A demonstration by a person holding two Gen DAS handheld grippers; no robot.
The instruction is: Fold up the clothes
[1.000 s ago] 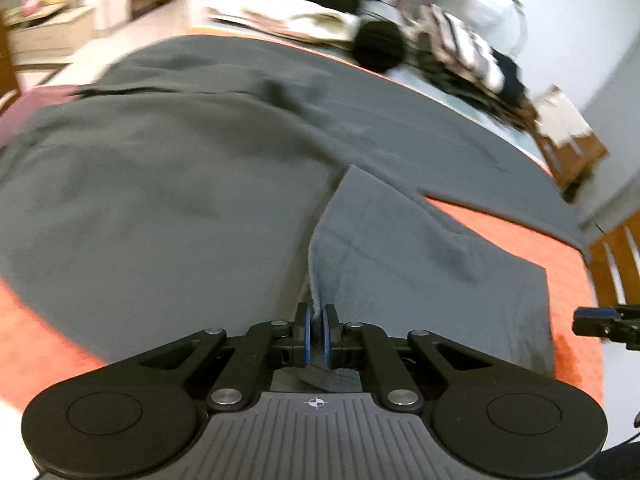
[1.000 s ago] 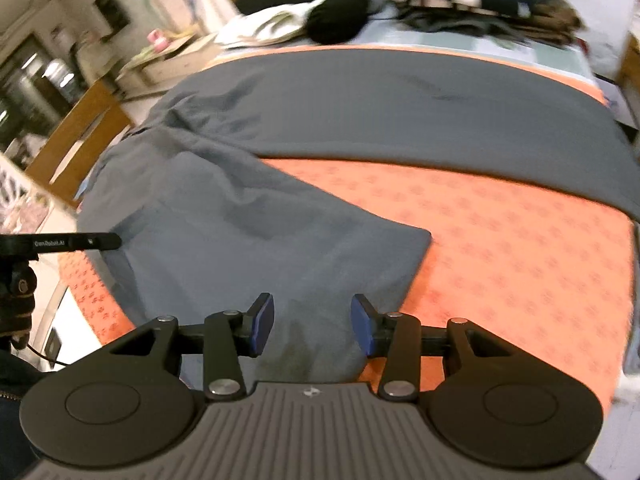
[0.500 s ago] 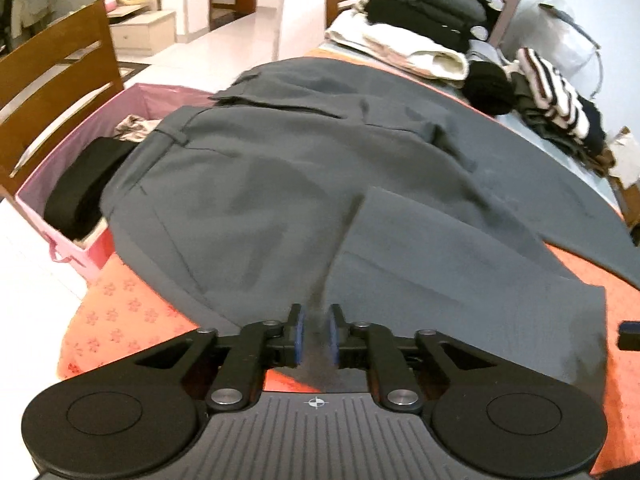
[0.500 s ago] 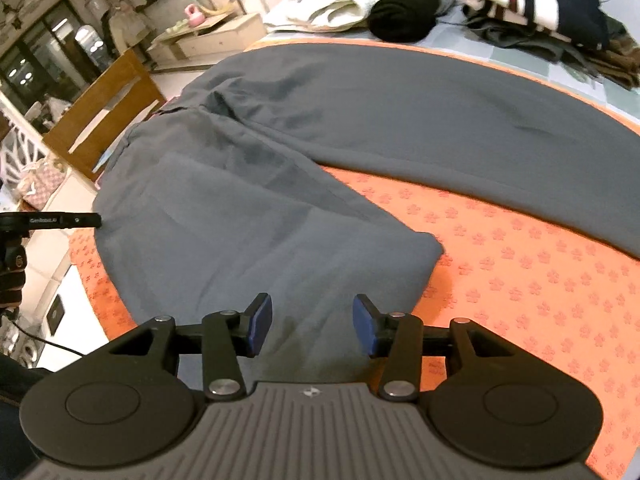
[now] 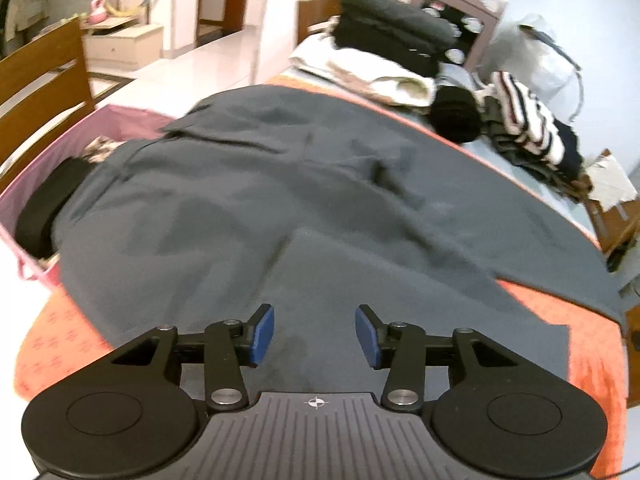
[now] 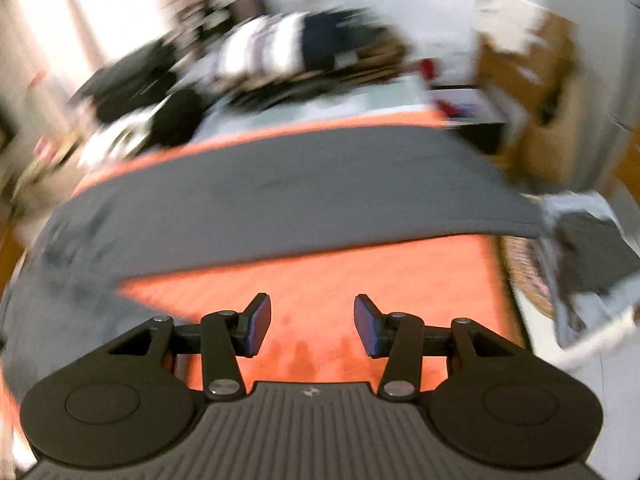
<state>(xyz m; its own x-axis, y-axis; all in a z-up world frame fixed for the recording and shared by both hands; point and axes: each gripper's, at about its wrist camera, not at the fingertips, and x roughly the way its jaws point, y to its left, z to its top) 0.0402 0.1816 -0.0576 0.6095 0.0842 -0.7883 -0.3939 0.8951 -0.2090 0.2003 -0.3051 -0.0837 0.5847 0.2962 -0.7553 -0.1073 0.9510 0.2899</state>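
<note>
One pair of dark grey trousers [image 5: 304, 200] lies spread over the orange tablecloth [image 6: 360, 280], one leg folded toward the near edge. Two grippers hover empty: left gripper [image 5: 315, 334] opening above the folded leg, right gripper [image 6: 312, 326] parted over bare cloth.

A pair of dark grey trousers [image 5: 248, 208] lies spread flat across the orange-covered surface [image 5: 60, 344]. The waistband end hangs toward the far left edge. One leg [image 5: 400, 320] is folded back over itself at the near side, its hem forming a straight edge. The other leg [image 6: 320, 200] stretches long across the orange cloth, lightly creased.
</note>
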